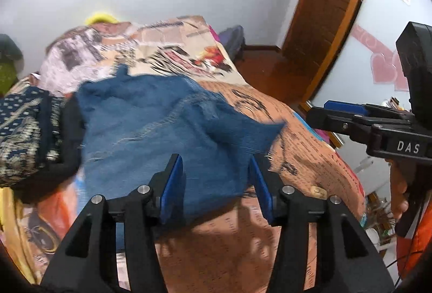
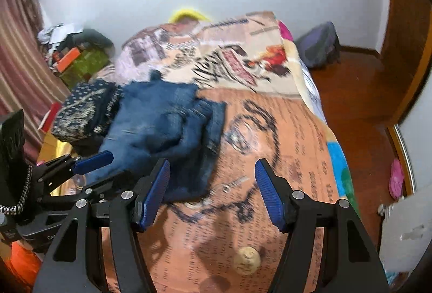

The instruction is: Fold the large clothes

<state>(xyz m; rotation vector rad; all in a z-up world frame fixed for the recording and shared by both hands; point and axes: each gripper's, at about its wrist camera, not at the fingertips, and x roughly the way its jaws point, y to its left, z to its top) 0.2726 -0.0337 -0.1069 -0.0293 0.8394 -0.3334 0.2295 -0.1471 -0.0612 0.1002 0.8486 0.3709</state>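
Note:
Blue denim jeans (image 1: pixel 151 125) lie loosely folded and rumpled on the printed orange bedspread (image 1: pixel 229 239). My left gripper (image 1: pixel 216 160) hangs just over their near edge. Its jaws stand apart with the denim lying between and under them, and the pads do not press on it. In the right wrist view the jeans (image 2: pixel 151 115) sit left of centre. My right gripper (image 2: pixel 212 163) is open over bare bedspread (image 2: pixel 283 131) to the right of the jeans, with nothing between its fingers. One of the left gripper's blue fingers (image 2: pixel 94 158) shows at the jeans' left edge.
A folded dark patterned cloth (image 1: pixel 24 125) lies against the jeans' left side. A patterned pillow (image 1: pixel 75 55) rests at the head of the bed. A small round gold object (image 2: pixel 247 260) sits on the bedspread near me. A backpack (image 2: pixel 321 44) stands on the wooden floor by the wall.

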